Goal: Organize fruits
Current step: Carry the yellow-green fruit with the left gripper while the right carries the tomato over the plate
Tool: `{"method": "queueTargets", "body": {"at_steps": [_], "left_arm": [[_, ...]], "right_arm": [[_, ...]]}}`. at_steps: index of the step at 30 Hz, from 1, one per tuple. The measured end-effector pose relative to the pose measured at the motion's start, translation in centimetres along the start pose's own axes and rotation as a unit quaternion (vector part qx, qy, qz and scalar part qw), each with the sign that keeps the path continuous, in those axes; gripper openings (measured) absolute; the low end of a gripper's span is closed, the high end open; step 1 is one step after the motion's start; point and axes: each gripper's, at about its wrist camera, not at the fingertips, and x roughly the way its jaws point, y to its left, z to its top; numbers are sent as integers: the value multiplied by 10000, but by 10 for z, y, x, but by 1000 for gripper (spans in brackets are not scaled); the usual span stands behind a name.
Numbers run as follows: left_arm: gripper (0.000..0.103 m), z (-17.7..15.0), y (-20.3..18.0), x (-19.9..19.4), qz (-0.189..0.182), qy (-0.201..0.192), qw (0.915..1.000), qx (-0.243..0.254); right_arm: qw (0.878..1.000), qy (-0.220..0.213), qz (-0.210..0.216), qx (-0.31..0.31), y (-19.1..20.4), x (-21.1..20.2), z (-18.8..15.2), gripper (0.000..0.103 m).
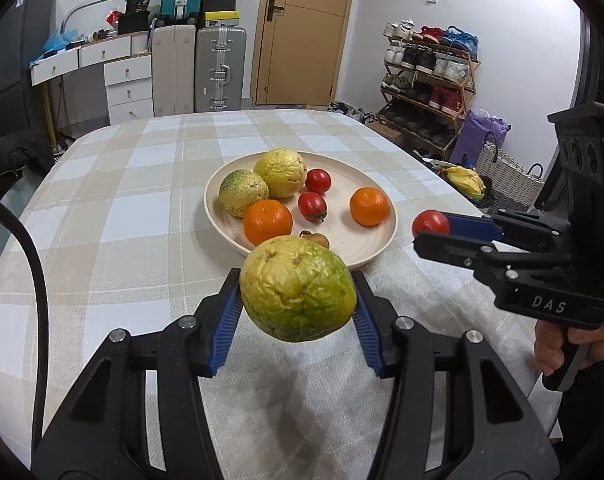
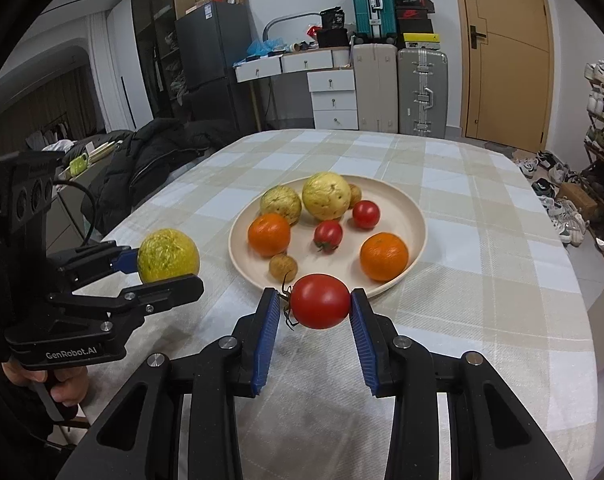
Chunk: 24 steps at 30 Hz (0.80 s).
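Note:
My left gripper (image 1: 298, 292) is shut on a large yellow-green guava (image 1: 298, 288) and holds it above the cloth just before the near rim of the cream plate (image 1: 376, 240). It also shows in the right wrist view (image 2: 168, 256). My right gripper (image 2: 316, 304) is shut on a red tomato (image 2: 320, 301) near the plate's (image 2: 418, 220) front edge; it shows in the left wrist view (image 1: 431, 223) too. On the plate lie two guavas (image 1: 280, 172), two oranges (image 1: 369, 206), two tomatoes (image 1: 312, 206) and small brown fruits (image 2: 283, 266).
The round table (image 1: 142, 184) has a checked beige and blue cloth. A dark jacket (image 2: 158, 152) lies beyond its left edge. A shoe rack (image 1: 426, 80) and bags stand on the right. Suitcases, drawers and a door are at the back.

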Motion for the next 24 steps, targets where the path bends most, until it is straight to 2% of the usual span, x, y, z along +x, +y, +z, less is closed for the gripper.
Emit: {"method": "queueTargets", "body": {"at_steps": [11, 24], "left_arm": [[49, 19, -3, 15, -6, -88, 10000, -42], [50, 39, -9, 46, 93, -40, 9998, 148]], "right_arm": [[9999, -37, -63, 150, -13, 3, 4, 37], [9996, 157, -1, 250, -19, 29, 15, 37]]}}
